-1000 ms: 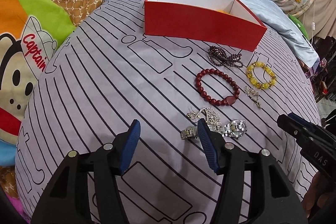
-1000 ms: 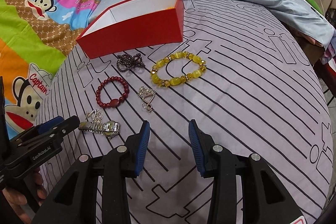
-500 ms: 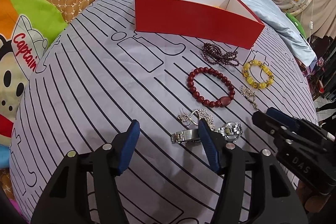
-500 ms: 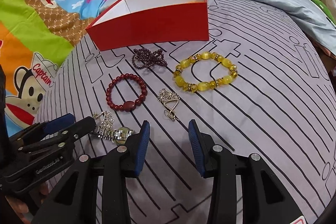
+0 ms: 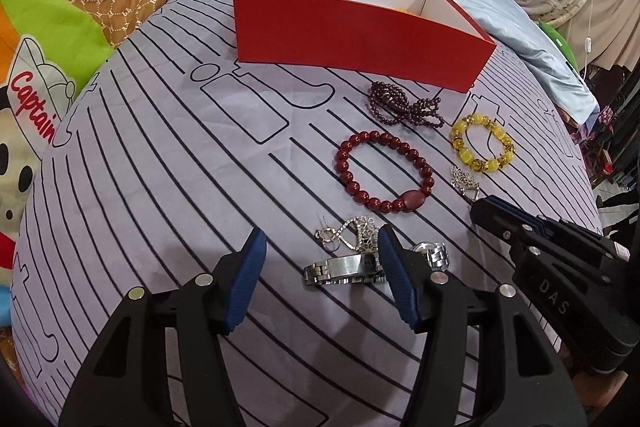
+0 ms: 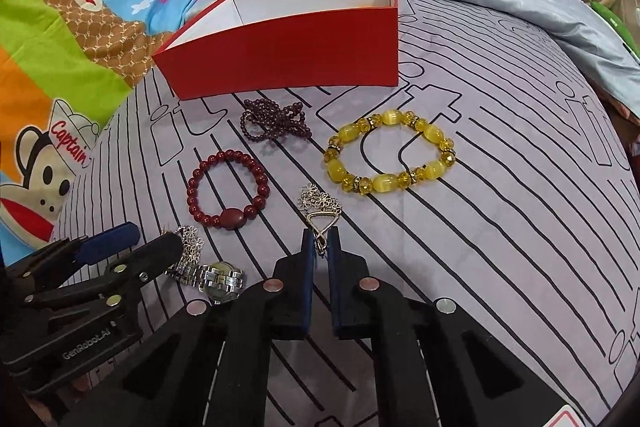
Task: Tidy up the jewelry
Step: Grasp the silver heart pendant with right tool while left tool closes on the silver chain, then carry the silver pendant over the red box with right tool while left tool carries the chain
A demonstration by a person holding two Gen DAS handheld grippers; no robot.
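Since a second ago the right gripper [image 6: 320,247] has clamped the silver earring [image 6: 320,207] by its hook: light, delicate, snag-prone. Left gripper [image 5: 320,267] hovers, jaws wide, empty.

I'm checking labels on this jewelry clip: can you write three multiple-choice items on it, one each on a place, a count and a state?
1. Where does the dark purple bead strand lie?
A. in the box
B. on the sheet in front of the red box
C. on the pillow

2. How many round bead bracelets lie on the sheet?
A. two
B. four
C. none

3. The right gripper is:
A. wide open
B. out of view
C. shut on the silver earring

Answers: B, it lies just below the box wall; A, one red, one yellow; C, the pads pinch its hook.
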